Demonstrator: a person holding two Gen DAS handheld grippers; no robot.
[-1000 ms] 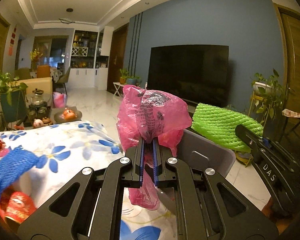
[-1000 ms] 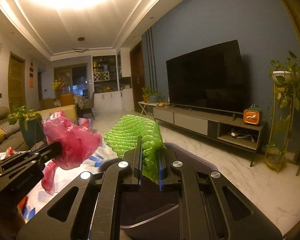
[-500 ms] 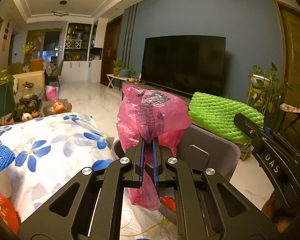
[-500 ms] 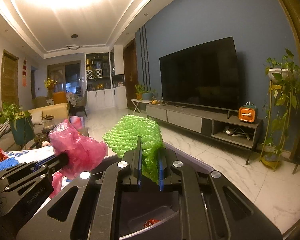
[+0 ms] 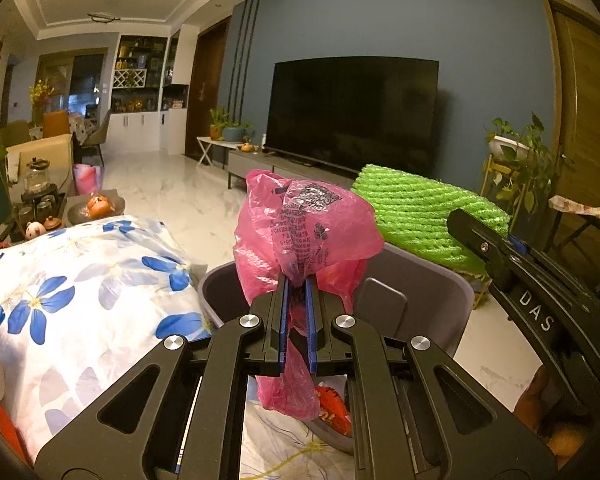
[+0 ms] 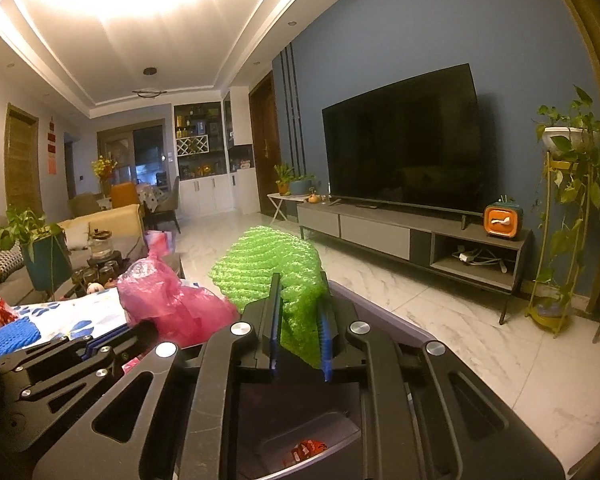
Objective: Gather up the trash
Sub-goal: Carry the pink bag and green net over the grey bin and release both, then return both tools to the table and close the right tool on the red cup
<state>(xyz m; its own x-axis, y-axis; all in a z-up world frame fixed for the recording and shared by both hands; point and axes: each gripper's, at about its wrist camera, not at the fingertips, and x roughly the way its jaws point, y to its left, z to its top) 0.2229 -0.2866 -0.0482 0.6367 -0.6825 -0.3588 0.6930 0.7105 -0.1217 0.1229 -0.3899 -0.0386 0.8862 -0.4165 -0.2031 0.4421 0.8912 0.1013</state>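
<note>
A living room, a floral cloth at left. Left gripper pinches a pink bag, right gripper a green net, both over the bin. Red wrappers already lie inside; dropping remains, and a blue net waits.

We see a dark television right of centre, an orange clock below it, and a floral tablecloth lower left.
</note>
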